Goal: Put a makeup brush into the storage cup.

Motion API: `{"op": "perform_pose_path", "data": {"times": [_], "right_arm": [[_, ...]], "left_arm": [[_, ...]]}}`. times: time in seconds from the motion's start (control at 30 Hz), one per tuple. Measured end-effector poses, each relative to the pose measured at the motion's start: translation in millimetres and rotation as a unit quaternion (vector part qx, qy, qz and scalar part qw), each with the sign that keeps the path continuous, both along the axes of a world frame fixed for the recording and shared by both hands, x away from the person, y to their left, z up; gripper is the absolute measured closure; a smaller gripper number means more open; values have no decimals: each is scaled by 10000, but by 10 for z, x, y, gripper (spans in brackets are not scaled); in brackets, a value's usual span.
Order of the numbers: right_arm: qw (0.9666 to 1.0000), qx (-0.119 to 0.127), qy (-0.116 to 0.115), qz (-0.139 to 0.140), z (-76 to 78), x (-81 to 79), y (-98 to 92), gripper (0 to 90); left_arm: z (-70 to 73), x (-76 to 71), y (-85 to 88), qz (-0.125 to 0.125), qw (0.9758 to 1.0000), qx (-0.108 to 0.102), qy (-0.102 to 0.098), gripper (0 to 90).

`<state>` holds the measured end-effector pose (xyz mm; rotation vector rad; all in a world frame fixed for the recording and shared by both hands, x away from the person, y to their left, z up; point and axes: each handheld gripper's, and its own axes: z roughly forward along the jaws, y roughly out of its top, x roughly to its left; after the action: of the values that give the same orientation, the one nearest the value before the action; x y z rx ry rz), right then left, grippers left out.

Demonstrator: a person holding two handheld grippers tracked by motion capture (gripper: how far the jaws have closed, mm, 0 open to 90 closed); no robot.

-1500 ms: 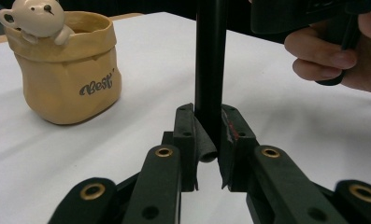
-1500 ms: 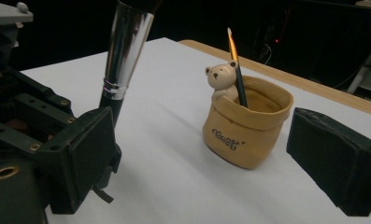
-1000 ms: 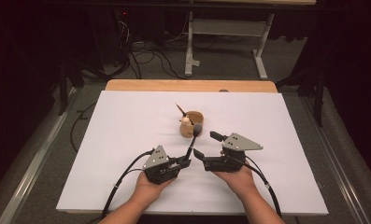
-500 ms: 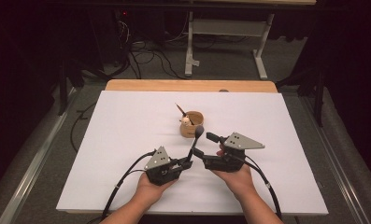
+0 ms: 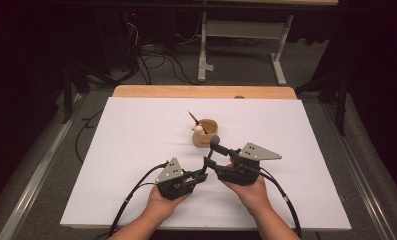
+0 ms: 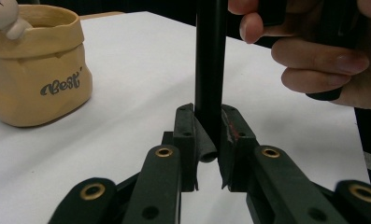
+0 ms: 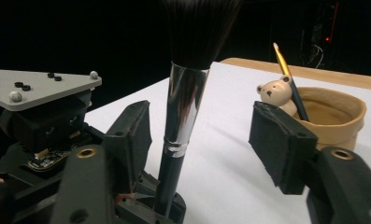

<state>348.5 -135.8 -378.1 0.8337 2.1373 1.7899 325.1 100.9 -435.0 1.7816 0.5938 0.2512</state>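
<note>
A black makeup brush (image 5: 212, 150) with a silver ferrule (image 7: 183, 107) stands nearly upright over the white table. My left gripper (image 5: 203, 172) is shut on the bottom of its handle (image 6: 210, 70). My right gripper (image 7: 204, 137) has its jaws on either side of the ferrule and they have just been closing. One pad (image 7: 134, 135) is near the brush and the other (image 7: 276, 140) stands well apart. Just beyond is a tan pot (image 5: 206, 134) holding a bear-topped pen (image 7: 274, 91).
The white sheet (image 5: 136, 130) covers the table, with a wooden strip (image 5: 201, 91) along its far edge. Cables trail from both grippers toward the near edge. On the dark floor beyond are cables and a metal desk frame (image 5: 241, 35).
The right gripper's jaws have narrowed around the brush. Both hands and the brush stay where they were.
</note>
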Motion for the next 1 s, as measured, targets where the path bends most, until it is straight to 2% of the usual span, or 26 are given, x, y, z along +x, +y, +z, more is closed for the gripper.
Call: {"op": "perform_pose_path", "data": {"times": [0.23,0.6,1.0], "right_arm": [[9997,191,107,60,-39,-2,13,557],[9996,261,98,98,-55,-19,23,710],[9995,275,95,153,-58,-31,31,768]], "left_arm": [[-4,-4,-9,-5,10000,9,-2,786],[-2,-6,-9,13,10000,8,-8,786],[-5,-6,-13,22,10000,23,-9,785]]}}
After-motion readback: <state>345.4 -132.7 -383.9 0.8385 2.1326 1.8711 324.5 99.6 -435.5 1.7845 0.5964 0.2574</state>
